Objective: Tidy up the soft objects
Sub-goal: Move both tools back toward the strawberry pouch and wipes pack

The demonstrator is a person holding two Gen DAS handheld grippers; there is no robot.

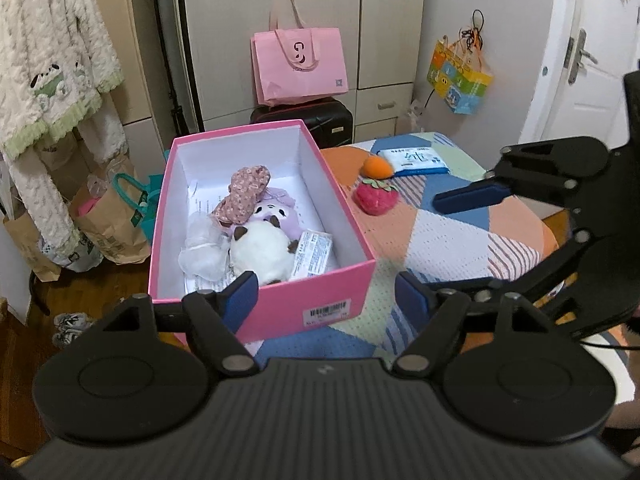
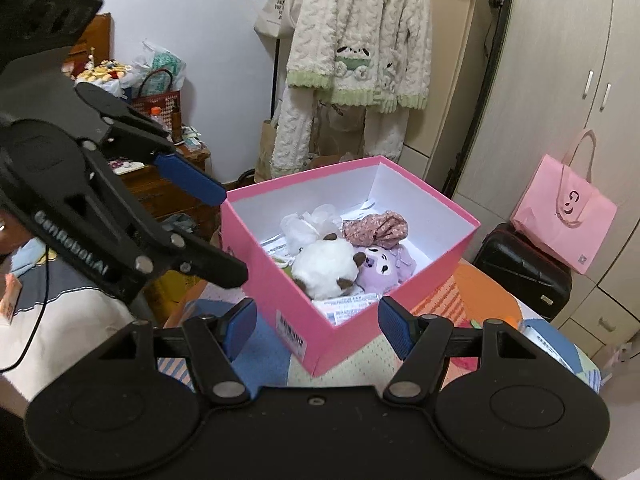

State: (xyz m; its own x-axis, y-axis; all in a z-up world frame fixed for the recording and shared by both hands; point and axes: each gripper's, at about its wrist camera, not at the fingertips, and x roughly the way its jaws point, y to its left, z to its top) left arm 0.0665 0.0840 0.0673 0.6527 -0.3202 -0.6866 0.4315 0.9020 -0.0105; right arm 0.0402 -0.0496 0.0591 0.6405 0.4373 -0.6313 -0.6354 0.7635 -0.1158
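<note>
A pink open box (image 1: 276, 306) (image 2: 280, 292) stands on the patchwork bedspread. In it lie a white plush (image 1: 260, 252) (image 2: 324, 266), a purple plush (image 1: 276, 214) (image 2: 380, 270), a floral fabric piece (image 1: 244, 194) (image 2: 376, 228) and a clear bag (image 1: 202, 248). A red strawberry plush (image 1: 376, 196) and an orange plush (image 1: 376, 168) lie on the bedspread right of the box. My left gripper (image 1: 326, 298) is open and empty at the box's near wall. My right gripper (image 2: 318, 330) is open and empty at the box's near corner.
A tissue pack (image 1: 414, 160) lies behind the orange plush. A black suitcase (image 1: 320, 120) with a pink bag (image 1: 300, 64) stands behind the bed. Paper bags (image 1: 108, 224) sit on the floor at left. A fleece robe (image 2: 360, 40) hangs beyond the box.
</note>
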